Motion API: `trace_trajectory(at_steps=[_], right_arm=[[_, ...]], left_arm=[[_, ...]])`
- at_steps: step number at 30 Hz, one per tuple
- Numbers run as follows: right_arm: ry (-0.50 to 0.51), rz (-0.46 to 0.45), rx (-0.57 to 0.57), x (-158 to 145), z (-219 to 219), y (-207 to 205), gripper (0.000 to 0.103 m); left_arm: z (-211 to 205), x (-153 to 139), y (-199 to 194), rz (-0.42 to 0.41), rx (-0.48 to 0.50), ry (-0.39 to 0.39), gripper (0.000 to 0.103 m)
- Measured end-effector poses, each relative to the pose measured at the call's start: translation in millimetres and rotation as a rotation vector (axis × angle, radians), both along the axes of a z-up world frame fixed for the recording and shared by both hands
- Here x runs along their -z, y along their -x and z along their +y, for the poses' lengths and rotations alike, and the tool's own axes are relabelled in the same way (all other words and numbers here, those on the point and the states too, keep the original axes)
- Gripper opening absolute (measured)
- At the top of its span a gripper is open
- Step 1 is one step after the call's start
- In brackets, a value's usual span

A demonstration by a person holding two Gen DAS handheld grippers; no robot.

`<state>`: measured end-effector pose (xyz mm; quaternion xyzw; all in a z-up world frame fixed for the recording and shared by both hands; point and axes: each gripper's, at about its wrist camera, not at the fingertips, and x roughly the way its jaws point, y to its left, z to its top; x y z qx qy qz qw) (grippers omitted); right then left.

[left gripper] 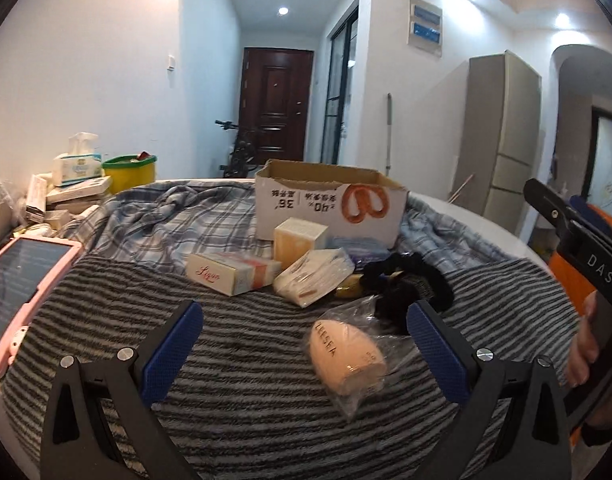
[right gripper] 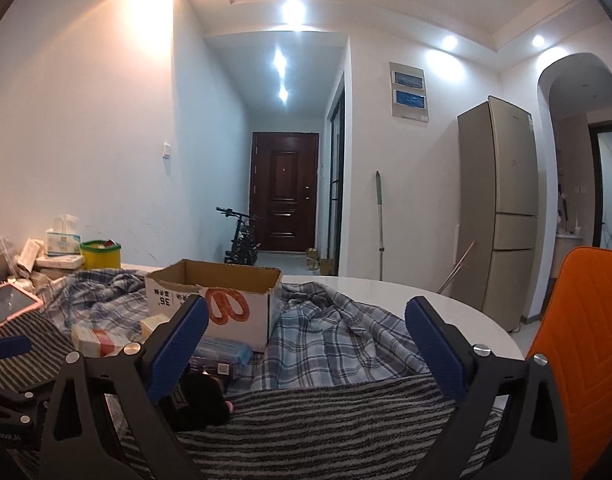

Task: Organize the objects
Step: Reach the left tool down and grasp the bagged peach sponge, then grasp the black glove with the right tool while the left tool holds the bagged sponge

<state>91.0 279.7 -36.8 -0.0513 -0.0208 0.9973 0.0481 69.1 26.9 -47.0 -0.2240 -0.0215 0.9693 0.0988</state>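
A peach egg-shaped sponge in a clear bag [left gripper: 348, 356] lies on the striped cloth, between the blue pads of my open left gripper [left gripper: 306, 344] but untouched. Beyond it sit a white and pink box [left gripper: 233, 273], a yellow box [left gripper: 299, 238], a wrapped white box [left gripper: 314, 276] and a black scrunchie [left gripper: 410, 284]. An open cardboard box [left gripper: 330, 200] stands behind them, also seen as the cardboard box [right gripper: 215, 294] in the right wrist view. My right gripper [right gripper: 306, 336] is open and empty above the plaid cloth, right of the pile. The scrunchie [right gripper: 197, 400] shows beside its left finger.
A pink-cased tablet [left gripper: 13, 284] lies at the left edge. Tissue box [left gripper: 75, 166], a yellow tub [left gripper: 131, 172] and stacked cartons crowd the far left. An orange chair [right gripper: 582, 344] stands at the right. A hand [left gripper: 586, 344] holds the right gripper's handle.
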Motion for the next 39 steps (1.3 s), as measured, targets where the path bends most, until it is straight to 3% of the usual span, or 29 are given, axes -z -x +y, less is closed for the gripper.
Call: trace_trajectory(at_steps=[5,12,17,18,25,26,28,34,39], right_arm=[[0.035,-0.021,-0.027,2,3,5,0.093],[0.045,-0.068,-0.054,8,0,13,0.090],[0.047,-0.110,-0.055,13,0,20,0.090],[0.043,-0.119,-0.051,14,-1,22,0.090],[0.050,-0.155,-0.078,22,1,26,0.090],[0.052,-0.162,-0.077,22,1,27,0.090],[0.055,-0.172,-0.071,24,2,28,0.089],[0.084,-0.171,-0.079,20,3,29,0.089],[0.068,-0.162,-0.079,18,0,26,0.089]], left_arm=[[7,1,-1,-0.005,0.012,0.020,0.103],[16,17,6,-0.097,0.057,-0.004,0.103],[35,40,25,-0.176,0.030,0.072,0.102],[35,43,28,-0.187,0.029,0.068,0.097],[30,42,29,-0.171,0.023,0.045,0.092],[31,41,28,-0.168,0.023,0.047,0.089],[33,41,28,-0.161,0.029,0.058,0.072],[34,34,22,-0.114,0.047,0.085,0.052],[19,8,8,-0.005,0.048,0.040,0.052]])
